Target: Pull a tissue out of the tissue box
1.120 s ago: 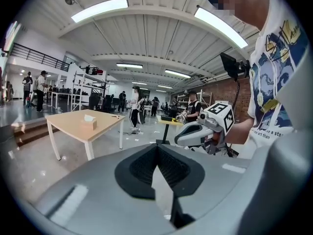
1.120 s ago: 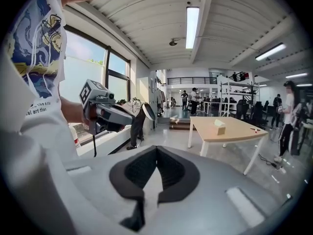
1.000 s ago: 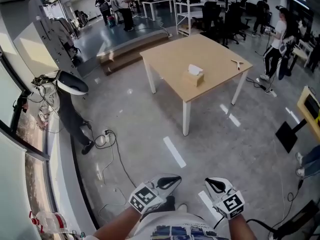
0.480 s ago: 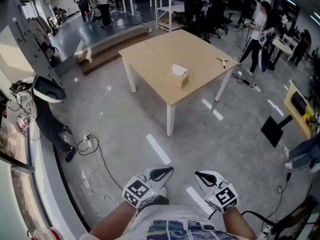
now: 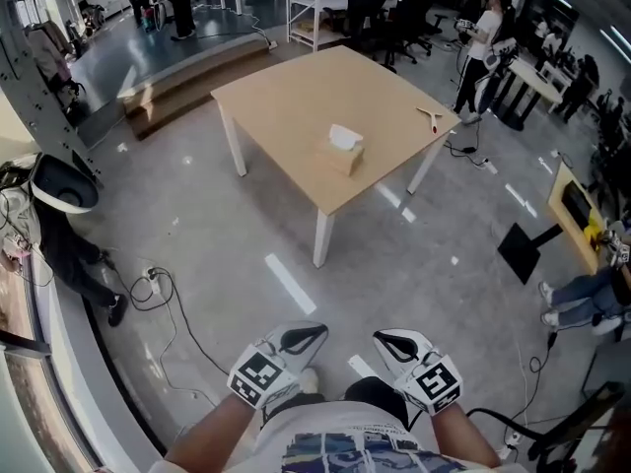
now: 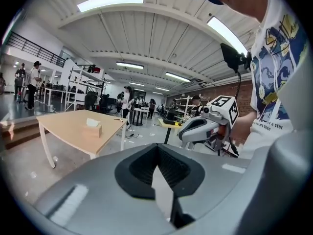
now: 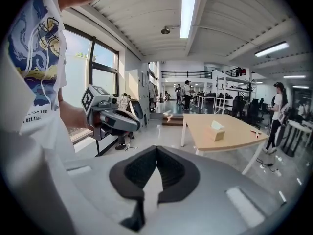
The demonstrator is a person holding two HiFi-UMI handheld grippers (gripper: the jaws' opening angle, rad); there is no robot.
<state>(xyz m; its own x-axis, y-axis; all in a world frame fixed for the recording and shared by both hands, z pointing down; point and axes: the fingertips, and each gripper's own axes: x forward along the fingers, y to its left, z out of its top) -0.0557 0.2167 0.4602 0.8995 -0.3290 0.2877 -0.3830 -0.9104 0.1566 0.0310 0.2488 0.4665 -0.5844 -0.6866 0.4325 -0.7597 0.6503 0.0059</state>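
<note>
On the bench: one tissue box [image 5: 341,156] stands upright near the middle of the bench [image 5: 276,87], with one white tissue [image 5: 344,137] rising out of its top slot.
Your position: well apart from the bench, with open floor between you and it. You hold both grippers low, close to your body.
Left gripper [image 5: 299,339]: jaws clenched, nothing between them.
Right gripper [image 5: 392,343]: jaws clenched, nothing between them.
Task progress: nothing done, in my judgement. The tissue sits in the box and neither gripper is near it.
Remaining: reach the bench, release one pair of jaws, take the tissue by its raised fold and draw it upward. The box looks light, so you may need the other gripper to steady it.
Count: tissue boxes, one; tissues showing, one; grippers, two; benches carrying the box, one.
Other item: one small object [image 5: 434,116] at the bench's far corner, too small to identify.
Surroundings: several people stand beyond the bench, none beside it.
</note>
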